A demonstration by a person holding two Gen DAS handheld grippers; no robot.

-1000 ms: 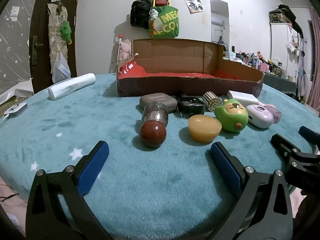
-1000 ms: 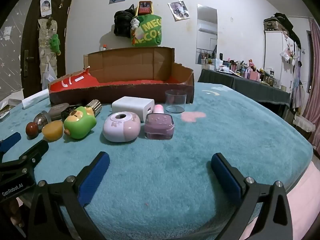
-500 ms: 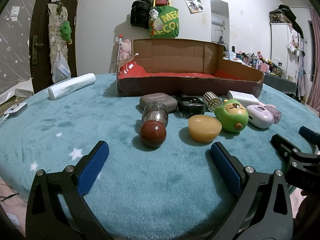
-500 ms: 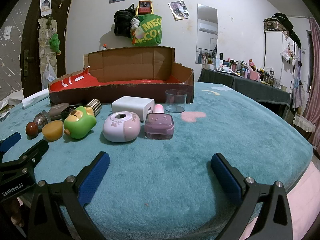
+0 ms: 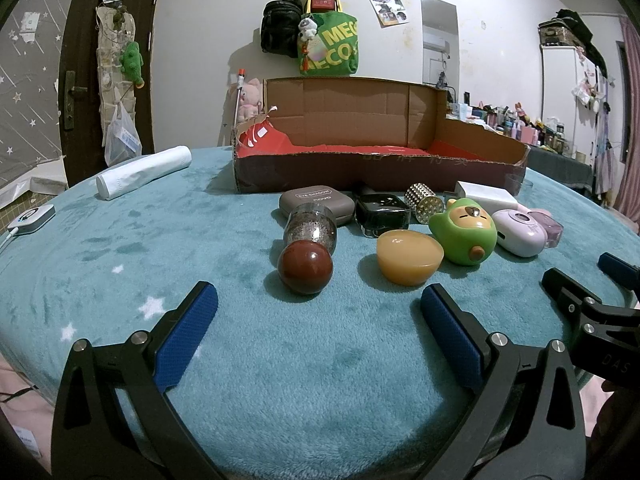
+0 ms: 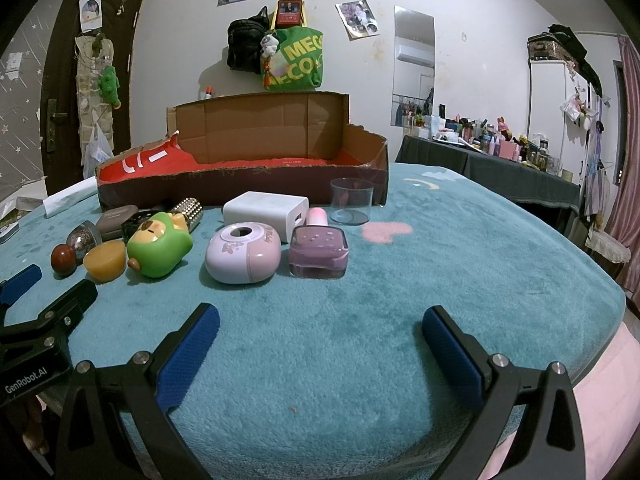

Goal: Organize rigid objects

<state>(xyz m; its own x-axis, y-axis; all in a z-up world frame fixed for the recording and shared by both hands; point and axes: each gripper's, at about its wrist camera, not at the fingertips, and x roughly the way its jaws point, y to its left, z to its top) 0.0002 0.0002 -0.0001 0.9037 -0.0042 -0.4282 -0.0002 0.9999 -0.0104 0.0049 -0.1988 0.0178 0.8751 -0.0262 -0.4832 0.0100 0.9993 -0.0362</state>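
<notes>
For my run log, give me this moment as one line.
left gripper open, empty | right gripper open, empty | objects on blanket | cardboard box unfilled

A white wall (image 5: 192,40) is running across the far side, straight ahead of the jaws. A green tote bag (image 5: 329,50) and a black backpack (image 5: 280,24) are hanging on it, above and beyond the jaws, with a narrow mirror (image 6: 414,68) hanging further right. Far left of the jaws, a dark wooden door (image 5: 86,80) is standing shut, a fabric organizer (image 5: 114,76) hanging on it. Far right, a dark-draped side table (image 6: 492,168) is carrying crowded bottles, a white cabinet (image 6: 546,100) is standing behind it, and a pink curtain (image 6: 628,152) is hanging at the edge. A teal plush blanket (image 6: 460,272) is spreading beneath the jaws.
</notes>
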